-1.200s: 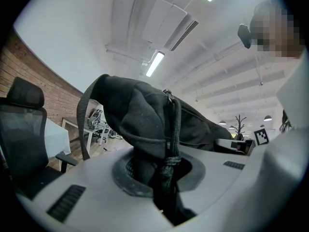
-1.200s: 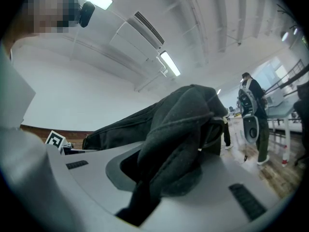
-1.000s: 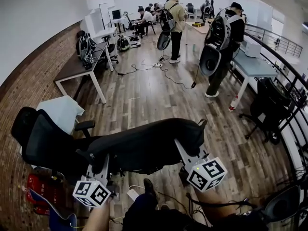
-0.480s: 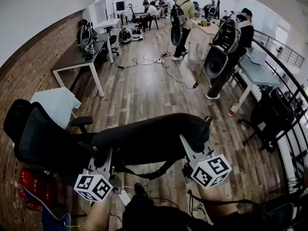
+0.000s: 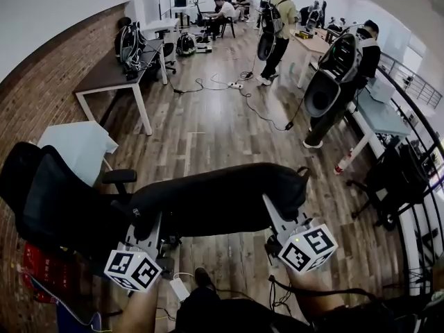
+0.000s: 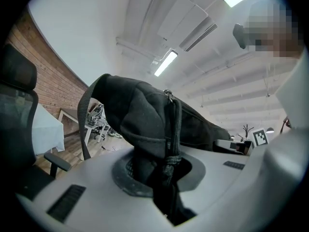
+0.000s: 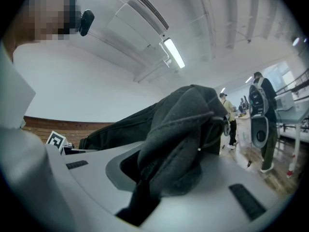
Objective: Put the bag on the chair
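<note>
A long black bag (image 5: 215,203) hangs level in the air between my two grippers, above the wooden floor. My left gripper (image 5: 149,231) is shut on the bag's left end, where black fabric and a strap (image 6: 166,144) are bunched between the jaws. My right gripper (image 5: 274,217) is shut on the bag's right end, with a fold of dark cloth (image 7: 178,144) pinched between its jaws. The black office chair (image 5: 55,210) stands at the left, its backrest and armrest just beyond the bag's left end.
A white cloth-covered box (image 5: 80,148) sits behind the chair by the brick wall. A desk (image 5: 111,82) stands further back on the left. Two people with backpacks (image 5: 333,68) stand at the back right beside tables; cables lie on the floor. Another black chair (image 5: 392,182) is at right.
The view has tipped and shifted a little, so the chair and bag sit slightly lower and further left in the picture. Both grippers keep their hold on the bag.
</note>
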Tool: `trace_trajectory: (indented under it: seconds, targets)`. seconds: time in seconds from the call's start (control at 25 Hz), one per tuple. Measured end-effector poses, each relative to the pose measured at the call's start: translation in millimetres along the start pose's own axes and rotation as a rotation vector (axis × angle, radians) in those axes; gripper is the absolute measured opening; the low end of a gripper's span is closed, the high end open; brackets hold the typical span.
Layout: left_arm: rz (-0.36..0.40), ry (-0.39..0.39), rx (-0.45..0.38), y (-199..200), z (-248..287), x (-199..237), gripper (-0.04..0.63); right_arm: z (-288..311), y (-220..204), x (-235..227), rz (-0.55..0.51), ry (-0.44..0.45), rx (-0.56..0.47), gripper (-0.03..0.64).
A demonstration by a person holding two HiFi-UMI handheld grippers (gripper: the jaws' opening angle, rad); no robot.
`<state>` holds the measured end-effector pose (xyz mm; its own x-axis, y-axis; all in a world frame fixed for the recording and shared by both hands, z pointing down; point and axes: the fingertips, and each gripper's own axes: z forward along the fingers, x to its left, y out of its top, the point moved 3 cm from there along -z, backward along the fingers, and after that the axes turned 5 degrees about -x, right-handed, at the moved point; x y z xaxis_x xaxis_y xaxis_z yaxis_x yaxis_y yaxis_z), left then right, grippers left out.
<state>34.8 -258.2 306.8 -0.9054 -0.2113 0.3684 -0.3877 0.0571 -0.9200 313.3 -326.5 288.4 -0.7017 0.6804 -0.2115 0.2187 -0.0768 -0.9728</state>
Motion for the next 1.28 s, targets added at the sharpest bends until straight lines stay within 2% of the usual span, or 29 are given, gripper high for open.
trace_trajectory:
  seconds: [0.48, 0.64, 0.84, 1.08, 1.28]
  targets:
    - [0.003, 0.089, -0.057, 11, 32, 88, 0.060, 114, -31, 4, 0.012, 0.090, 0.021, 0.071]
    - [0.011, 0.127, -0.058, 28, 38, 122, 0.060, 160, -38, 15, 0.029, 0.136, 0.032, 0.071]
    - [0.033, 0.154, -0.082, 60, 52, 146, 0.060, 208, -25, 25, 0.041, 0.168, 0.014, 0.071]
    - [0.054, 0.213, -0.121, 83, 53, 171, 0.060, 254, -21, 41, 0.045, 0.252, 0.010, 0.071]
    - [0.082, 0.308, -0.162, 89, 54, 188, 0.060, 297, -25, 45, 0.060, 0.367, 0.021, 0.071]
